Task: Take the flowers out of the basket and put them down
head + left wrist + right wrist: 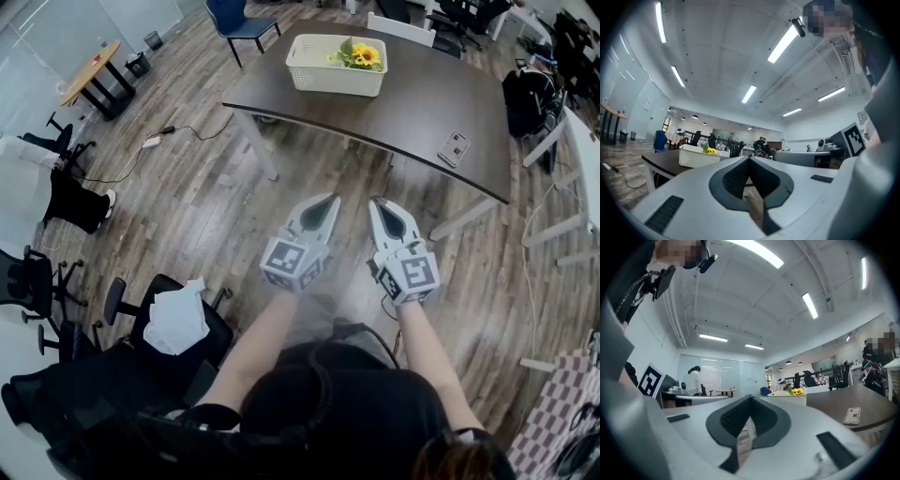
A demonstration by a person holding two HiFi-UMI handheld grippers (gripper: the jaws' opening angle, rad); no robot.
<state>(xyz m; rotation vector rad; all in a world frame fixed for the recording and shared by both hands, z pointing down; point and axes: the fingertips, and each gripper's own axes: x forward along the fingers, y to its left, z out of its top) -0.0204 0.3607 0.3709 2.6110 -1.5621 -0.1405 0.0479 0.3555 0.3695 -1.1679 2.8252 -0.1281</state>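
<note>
Yellow flowers (363, 54), white basket (328, 77)

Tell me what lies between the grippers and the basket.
Head view: wooden floor, then bare dark table, lies between the left gripper, the right gripper and the basket.

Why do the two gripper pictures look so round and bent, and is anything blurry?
Left gripper view: a wide-angle lens bends the ceiling lights and darkens the corners; the near left gripper looks soft. Right gripper view: same bending; the distant basket stays fairly sharp. Head view: evenly lit, table edges bow.
</note>
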